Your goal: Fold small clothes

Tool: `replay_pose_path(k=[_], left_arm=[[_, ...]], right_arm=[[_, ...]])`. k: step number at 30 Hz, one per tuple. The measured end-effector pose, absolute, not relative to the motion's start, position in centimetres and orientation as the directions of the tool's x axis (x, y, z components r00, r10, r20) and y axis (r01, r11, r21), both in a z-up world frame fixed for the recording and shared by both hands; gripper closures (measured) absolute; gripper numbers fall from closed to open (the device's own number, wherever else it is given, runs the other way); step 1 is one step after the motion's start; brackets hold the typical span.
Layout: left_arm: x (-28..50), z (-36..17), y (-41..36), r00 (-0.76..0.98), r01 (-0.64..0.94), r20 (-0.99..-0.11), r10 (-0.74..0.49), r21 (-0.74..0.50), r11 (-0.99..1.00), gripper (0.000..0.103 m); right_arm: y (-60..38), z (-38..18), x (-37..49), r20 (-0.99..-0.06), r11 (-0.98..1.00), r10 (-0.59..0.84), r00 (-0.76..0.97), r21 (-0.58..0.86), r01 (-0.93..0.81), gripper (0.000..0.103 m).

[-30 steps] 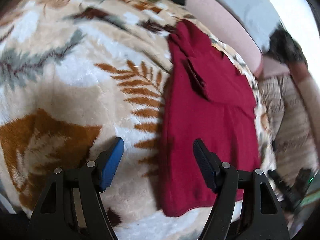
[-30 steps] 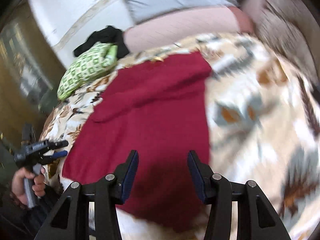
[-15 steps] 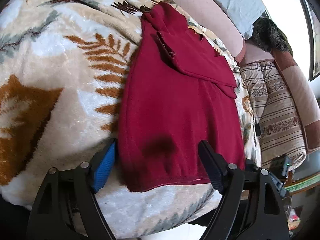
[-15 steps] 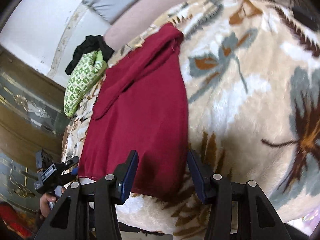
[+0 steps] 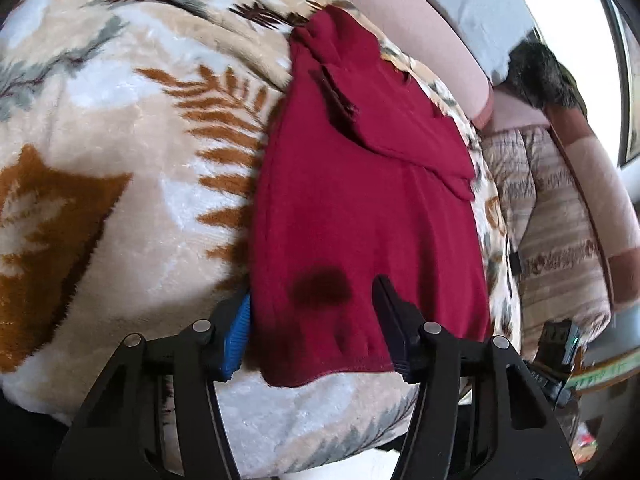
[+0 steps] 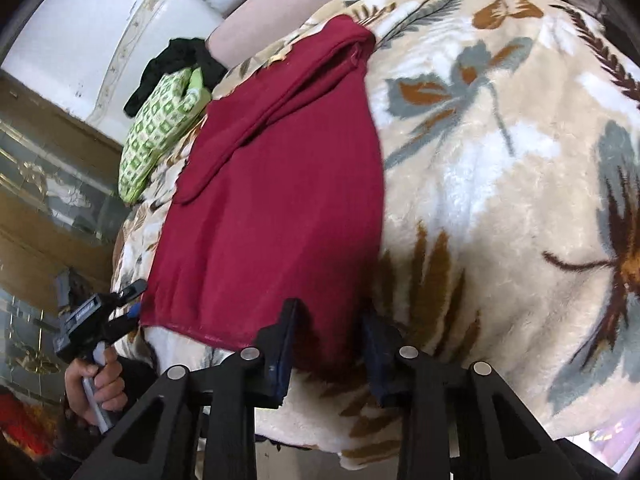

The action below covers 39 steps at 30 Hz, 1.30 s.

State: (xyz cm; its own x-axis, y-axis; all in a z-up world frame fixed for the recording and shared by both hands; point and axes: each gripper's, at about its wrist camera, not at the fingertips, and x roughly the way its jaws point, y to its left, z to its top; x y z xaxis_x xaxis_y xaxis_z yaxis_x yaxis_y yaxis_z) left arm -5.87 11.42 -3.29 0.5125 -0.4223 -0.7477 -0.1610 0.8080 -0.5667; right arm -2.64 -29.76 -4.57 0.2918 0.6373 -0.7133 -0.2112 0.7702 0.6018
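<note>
Your left tongs (image 5: 312,322) stand parted astride the near left corner of the red garment (image 5: 360,208), gripping nothing; your right tongs (image 6: 328,340) gape likewise over its near right corner. The garment lies flat on the leaf-patterned blanket (image 5: 120,160) of the bed, sleeves already turned in. You seem set to pinch the hem: close both tongs together, then carry it toward the collar.

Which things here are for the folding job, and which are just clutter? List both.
For the job: red garment, left gripper, right gripper, both open at its near hem.

Lying about: green patterned cloth, black cloth, leaf-print blanket underneath.
</note>
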Motion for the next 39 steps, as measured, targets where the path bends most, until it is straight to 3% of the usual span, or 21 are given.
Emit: replay_pose_path(k=[6,7,10,12,15,21,22,24,26,28,29,30,32,39], left_arm=[[-5.8,-3.2,10.8,0.493,-0.124,-0.741,-0.455,-0.578,0.806,0.047],[-5.8,-3.3,10.9,0.496,-0.134,-0.743,-0.450,-0.577,0.806,0.051],[-5.8,-3.6,11.4,0.484,-0.181,-0.788,-0.380,-0.515,0.837,0.094],[-5.8,-3.5,11.8,0.491,-0.192,-0.780,-0.389,-0.533,0.824,0.094],[-6.0,-2.7,11.8,0.526,-0.168,-0.761,-0.379,-0.530,0.831,0.094],[-5.4,-4.3,11.5,0.491,-0.196,-0.763,-0.420,-0.566,0.800,0.090],[-5.4,-4.2,11.6,0.491,-0.201,-0.760,-0.426,-0.574,0.794,0.090],[-5.5,-4.3,11.7,0.492,-0.208,-0.756,-0.432,-0.583,0.785,0.090],[-5.6,-4.3,11.9,0.493,-0.213,-0.752,-0.438,-0.592,0.777,0.090],[-5.7,-4.1,11.9,0.500,-0.203,-0.746,-0.441,-0.595,0.777,0.090],[-5.7,-3.9,11.7,0.500,-0.190,-0.749,-0.435,-0.584,0.789,0.095],[-5.7,-3.6,11.5,0.506,-0.180,-0.756,-0.417,-0.564,0.806,0.096],[-5.9,-2.7,11.0,0.529,-0.164,-0.760,-0.378,-0.528,0.833,0.097],[-7.0,0.7,12.3,0.667,-0.201,-0.684,-0.297,-0.548,0.812,0.098]], right_arm=[[-30.0,-4.9,-2.6,-0.701,0.753,0.657,0.276,0.631,-0.188,0.073],[-30.0,-4.9,-2.7,-0.706,0.757,0.653,0.275,0.624,-0.194,0.073],[-29.5,-4.3,-2.8,-0.743,0.799,0.601,0.293,0.557,-0.225,0.087],[-29.7,-3.3,-3.0,-0.736,0.812,0.584,0.344,0.529,-0.247,0.094],[-30.2,-1.7,-3.2,-0.686,0.800,0.600,0.412,0.534,-0.275,0.094],[-30.1,-5.4,-2.6,-0.722,0.781,0.622,0.302,0.598,-0.179,0.093],[-30.5,-5.5,-2.5,-0.707,0.764,0.641,0.299,0.626,-0.157,0.092],[-31.0,-5.9,-2.3,-0.674,0.724,0.681,0.285,0.678,-0.128,0.078],[-30.7,-5.8,-2.5,-0.664,0.715,0.691,0.287,0.686,-0.135,0.070],[-30.0,-5.3,-2.7,-0.688,0.740,0.669,0.281,0.652,-0.164,0.069],[-29.6,-4.9,-2.9,-0.705,0.758,0.651,0.280,0.624,-0.192,0.069],[-29.2,-4.3,-3.1,-0.717,0.775,0.632,0.294,0.588,-0.232,0.073],[-28.7,-2.8,-3.4,-0.706,0.781,0.624,0.335,0.550,-0.296,0.092],[-30.9,1.2,-3.5,-0.608,0.806,0.579,0.543,0.526,-0.271,0.094]])
